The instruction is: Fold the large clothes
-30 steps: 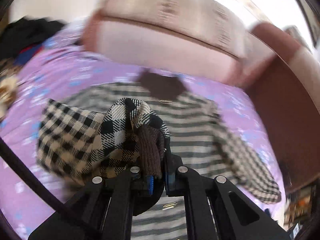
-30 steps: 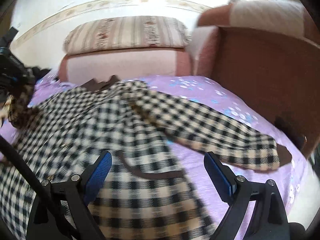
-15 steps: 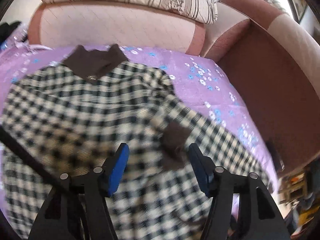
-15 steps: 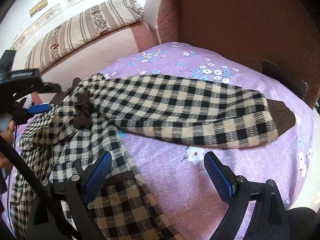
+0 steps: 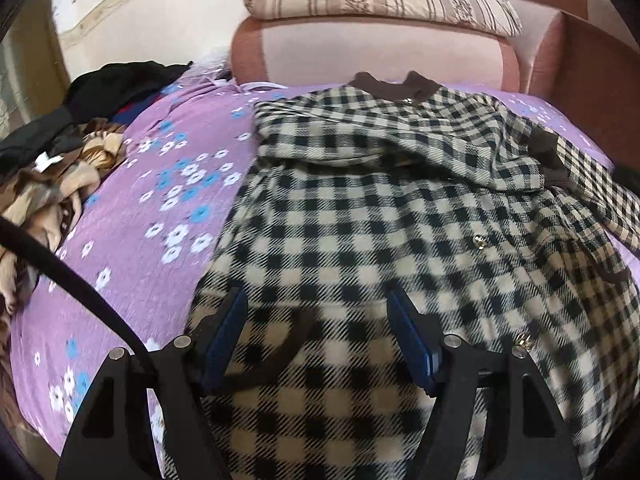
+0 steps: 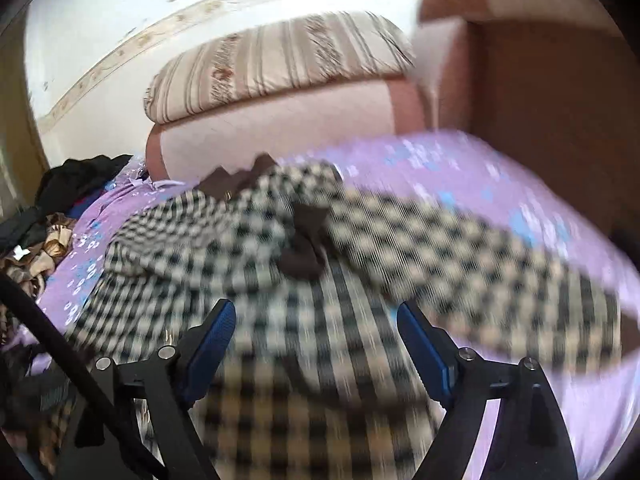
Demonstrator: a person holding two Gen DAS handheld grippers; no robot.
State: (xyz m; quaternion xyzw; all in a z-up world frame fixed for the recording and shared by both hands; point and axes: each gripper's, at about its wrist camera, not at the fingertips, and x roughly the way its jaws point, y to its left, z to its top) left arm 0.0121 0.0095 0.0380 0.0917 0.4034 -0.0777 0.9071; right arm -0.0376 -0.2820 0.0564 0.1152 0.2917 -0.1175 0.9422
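Left wrist view shows the checked coat (image 5: 360, 232) spread front-up on the purple floral bedspread (image 5: 160, 208), its brown collar (image 5: 394, 86) at twelve o'clock near the pink headboard (image 5: 372, 52). One sleeve lies folded across the chest, its brown cuff (image 5: 546, 152) at two o'clock. The left gripper (image 5: 318, 332) hovers over the lower body with fingers spread, gripping nothing. In the blurred right wrist view, the right gripper (image 6: 316, 336) is likewise released, and the other sleeve (image 6: 460, 248) stretches toward three o'clock. The cloth looks thick, soft and fairly heavy, likely to sag and drag rather than slip. The far cuff of the outstretched sleeve or the hem corners seem the best places to pinch.
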